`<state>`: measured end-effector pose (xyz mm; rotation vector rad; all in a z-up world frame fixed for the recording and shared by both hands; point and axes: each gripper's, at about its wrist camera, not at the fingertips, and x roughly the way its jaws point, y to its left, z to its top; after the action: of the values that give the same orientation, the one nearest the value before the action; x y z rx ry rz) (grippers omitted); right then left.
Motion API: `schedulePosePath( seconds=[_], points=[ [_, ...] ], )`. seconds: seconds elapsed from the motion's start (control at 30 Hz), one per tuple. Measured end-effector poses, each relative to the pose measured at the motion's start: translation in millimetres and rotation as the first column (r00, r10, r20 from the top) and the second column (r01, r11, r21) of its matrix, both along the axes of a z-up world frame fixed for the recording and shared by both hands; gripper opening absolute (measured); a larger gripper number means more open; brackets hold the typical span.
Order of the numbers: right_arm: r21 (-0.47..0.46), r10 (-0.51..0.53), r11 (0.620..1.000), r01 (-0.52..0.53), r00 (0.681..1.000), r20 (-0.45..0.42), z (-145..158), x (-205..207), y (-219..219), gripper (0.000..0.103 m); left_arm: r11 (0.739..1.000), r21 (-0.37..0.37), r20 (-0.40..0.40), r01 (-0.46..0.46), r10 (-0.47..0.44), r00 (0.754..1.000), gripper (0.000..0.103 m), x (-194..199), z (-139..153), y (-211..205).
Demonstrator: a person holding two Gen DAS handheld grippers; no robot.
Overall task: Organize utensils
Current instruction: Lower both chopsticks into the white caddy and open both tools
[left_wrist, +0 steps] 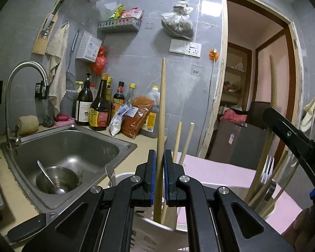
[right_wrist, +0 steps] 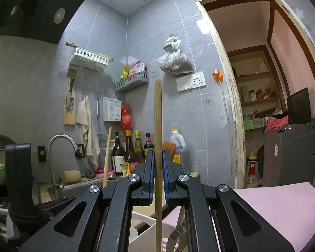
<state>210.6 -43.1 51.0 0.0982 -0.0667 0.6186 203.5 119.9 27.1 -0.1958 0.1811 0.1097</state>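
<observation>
Your left gripper (left_wrist: pixel 160 178) is clamped on a chopstick (left_wrist: pixel 160 126), upright, lower end in the holder (left_wrist: pixel 153 231). Your right gripper (right_wrist: pixel 156 180) pinches another stick (right_wrist: pixel 158 136) over its bin (right_wrist: pixel 145 229). Any tilt on release risks missing the slot.

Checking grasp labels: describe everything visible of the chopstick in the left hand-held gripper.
The chopstick is a long, pale, round stick that looks like wood or bamboo. It stands nearly upright, leaning slightly. The left hand-held gripper is shut on its lower part, a blue pad on each side. Above the grip it rises bare in front of the grey tiled wall. Below, its lower end goes down into a white holder beside other sticks; the tip is hidden.
</observation>
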Motion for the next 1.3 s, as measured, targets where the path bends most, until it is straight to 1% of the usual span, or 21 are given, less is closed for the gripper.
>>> schedulePosePath(
  seconds=[0.1,0.37,0.47,0.57,0.6,0.77,0.83,0.9,0.97,1.0,1.13,1.27,1.3],
  points=[
    [-0.002,-0.004,1.000,0.004,1.000,0.003,-1,-1,0,0.006,1.000,0.006,-0.011,0.021,-0.021,1.000,0.005,1,-2,-2],
    [0.005,-0.009,1.000,0.009,1.000,-0.003,-4,-2,-2,0.007,0.998,-0.025,-0.013,0.058,-0.058,0.998,0.006,-3,-2,2],
    [0.006,-0.015,1.000,0.015,1.000,-0.009,-4,-2,-3,0.008,0.997,-0.036,-0.027,0.062,-0.063,0.998,0.006,-4,-1,3],
    [0.013,-0.015,1.000,0.015,1.000,-0.011,-2,-3,-4,0.015,0.997,-0.050,-0.021,0.066,-0.067,0.998,0.006,-8,1,5],
    [0.017,-0.014,1.000,0.014,1.000,-0.012,-2,-3,-5,0.019,0.996,-0.052,-0.017,0.067,-0.068,0.998,0.006,-9,2,5],
    [0.027,-0.022,0.999,0.023,1.000,-0.010,1,-5,-9,0.023,0.995,-0.067,-0.007,0.075,-0.076,0.997,0.007,-14,4,6],
    [0.033,-0.027,0.999,0.028,1.000,-0.012,1,-6,-12,0.026,0.994,-0.072,-0.006,0.079,-0.079,0.997,0.010,-15,4,6],
    [0.038,-0.039,0.999,0.039,0.999,-0.015,2,-7,-15,0.027,0.994,-0.077,-0.001,0.080,-0.080,0.997,0.017,-17,6,6],
    [0.041,-0.046,0.998,0.047,0.999,-0.020,3,-7,-19,0.032,0.993,-0.087,0.002,0.085,-0.086,0.996,0.020,-19,6,7],
    [0.042,-0.050,0.998,0.051,0.998,-0.023,4,-8,-21,0.036,0.992,-0.093,0.002,0.089,-0.090,0.996,0.022,-19,7,8],
    [0.026,-0.071,0.997,0.072,0.997,-0.026,6,-13,-28,0.041,0.990,-0.105,-0.009,0.098,-0.099,0.995,0.024,-21,11,8],
    [0.010,-0.095,0.995,0.095,0.995,-0.035,8,-18,-40,0.047,0.990,-0.100,0.002,0.103,-0.104,0.995,0.037,-30,16,3],
    [0.006,-0.101,0.995,0.101,0.994,-0.038,8,-20,-43,0.048,0.990,-0.098,0.000,0.104,-0.105,0.995,0.038,-32,17,2]
  ],
)
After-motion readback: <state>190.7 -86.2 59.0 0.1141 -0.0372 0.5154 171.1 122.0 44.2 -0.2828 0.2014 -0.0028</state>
